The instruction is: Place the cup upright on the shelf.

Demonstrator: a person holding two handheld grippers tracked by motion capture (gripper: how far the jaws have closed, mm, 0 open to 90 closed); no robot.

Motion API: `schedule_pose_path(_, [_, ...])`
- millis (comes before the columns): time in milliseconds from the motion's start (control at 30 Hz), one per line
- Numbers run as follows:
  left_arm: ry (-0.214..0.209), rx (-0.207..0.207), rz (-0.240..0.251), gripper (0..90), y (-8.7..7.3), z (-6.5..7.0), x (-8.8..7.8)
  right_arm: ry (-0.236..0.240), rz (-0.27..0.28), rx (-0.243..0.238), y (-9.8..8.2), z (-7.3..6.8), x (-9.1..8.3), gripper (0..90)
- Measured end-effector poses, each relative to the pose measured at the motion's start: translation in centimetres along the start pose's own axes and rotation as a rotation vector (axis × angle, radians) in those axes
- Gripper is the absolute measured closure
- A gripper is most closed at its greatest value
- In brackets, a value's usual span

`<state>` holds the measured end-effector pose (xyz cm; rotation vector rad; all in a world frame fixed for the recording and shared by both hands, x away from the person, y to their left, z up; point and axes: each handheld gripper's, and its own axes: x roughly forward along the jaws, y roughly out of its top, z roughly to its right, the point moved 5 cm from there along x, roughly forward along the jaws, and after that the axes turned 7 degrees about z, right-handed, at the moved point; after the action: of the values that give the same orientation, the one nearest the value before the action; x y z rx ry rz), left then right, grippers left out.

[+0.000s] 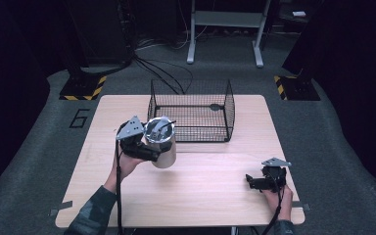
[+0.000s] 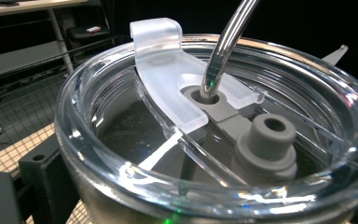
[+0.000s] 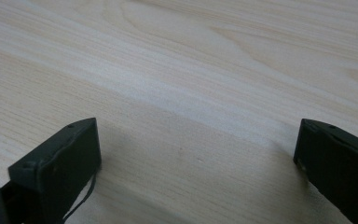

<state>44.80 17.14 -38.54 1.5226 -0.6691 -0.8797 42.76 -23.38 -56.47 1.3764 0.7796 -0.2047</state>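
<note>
The left gripper [image 1: 149,152] was up off the pale wooden tabletop [image 1: 210,196], carried by a hand [image 1: 127,164] whose forearm came in from the near edge and angled toward the far side. Its black jaws were clamped on the cream-coloured metal tumbler [image 1: 162,147], held tilted above the left half of the tabletop, just in front of the black wire basket [image 1: 192,110] that stood at the middle of the far edge. In the left gripper view, the tumbler's clear plastic lid [image 2: 121,121] sat close under the camera, a shiny metal straw [image 2: 223,46] running down through the grey seal in its middle, with a frosted flip tab [image 2: 163,60] standing up behind it.

Over at the near right corner, the right gripper [image 1: 254,182] lay low, resting on or just above the tabletop, the hand [image 1: 280,198] behind it, pointing toward the left edge. The right gripper view showed its two black jaws spread wide apart, bare wood grain between them, gripping nothing. The two grippers were well apart.
</note>
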Motion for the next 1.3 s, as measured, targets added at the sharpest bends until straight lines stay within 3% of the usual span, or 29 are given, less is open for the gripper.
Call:
schedule_pose_path(500, [0.000,0.005,0.027,3.8,3.6,-1.2,2.3,0.000,0.000,0.000,0.0,0.0,0.0,0.0])
schedule_pose_path(600, [0.014,0.013,0.031,3.8,4.5,-1.7,2.9,0.001,0.001,0.001,0.0,0.0,0.0,0.1])
schedule_pose_path(833, [0.044,-0.014,0.046,3.8,5.8,-3.2,4.3,0.000,0.000,0.000,0.0,0.0,0.0,0.0])
schedule_pose_path(1300, [0.125,-0.018,0.034,3.9,6.4,-5.9,7.1,0.001,0.000,0.000,0.0,0.0,0.0,0.1])
